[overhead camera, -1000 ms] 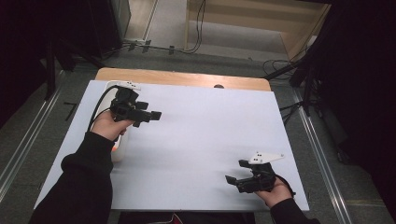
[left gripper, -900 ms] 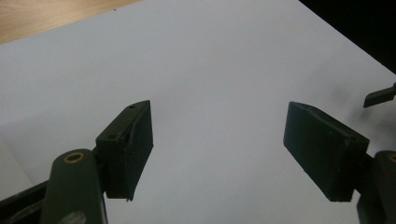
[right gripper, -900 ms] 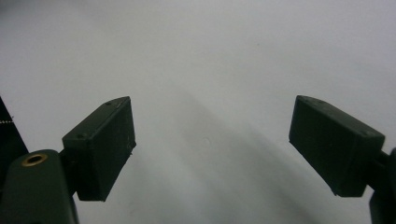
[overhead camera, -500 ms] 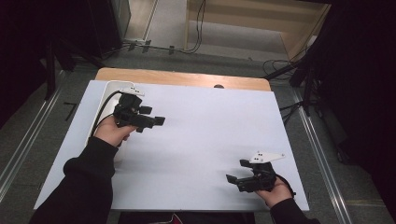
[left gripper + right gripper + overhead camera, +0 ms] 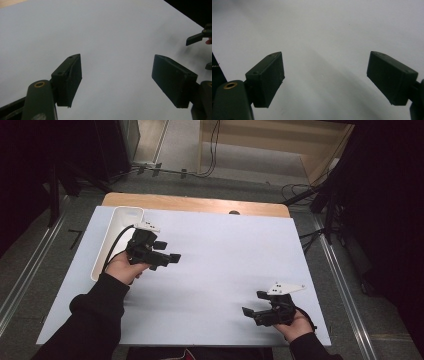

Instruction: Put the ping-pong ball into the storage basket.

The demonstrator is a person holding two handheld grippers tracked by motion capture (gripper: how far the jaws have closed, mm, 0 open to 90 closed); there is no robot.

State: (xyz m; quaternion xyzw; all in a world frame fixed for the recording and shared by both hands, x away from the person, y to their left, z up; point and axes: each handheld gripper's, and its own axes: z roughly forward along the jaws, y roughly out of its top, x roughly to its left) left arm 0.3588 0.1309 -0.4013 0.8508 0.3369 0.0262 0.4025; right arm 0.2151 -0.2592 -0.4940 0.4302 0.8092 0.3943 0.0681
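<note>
My left gripper (image 5: 167, 251) hangs over the left part of the white table sheet (image 5: 225, 250), its jaws pointing right and standing open with nothing between them. In the left gripper view the gripper (image 5: 116, 80) shows two black pads apart over bare white surface. My right gripper (image 5: 254, 303) rests near the front right edge, jaws pointing left and open, empty. The right gripper view shows that gripper (image 5: 325, 78) with wide-set pads above plain white sheet. A long white tray (image 5: 111, 235) lies just left of my left hand.
The white sheet covers a wooden table (image 5: 195, 203) whose far edge shows as a tan strip. Cables (image 5: 210, 150) and a dark floor lie beyond it. The far gripper's jaw tips (image 5: 197, 38) show at the right edge of the left gripper view.
My left hand has shifted right and slightly toward the near side, away from the white tray, which now shows more fully. The right hand has stayed where it was.
</note>
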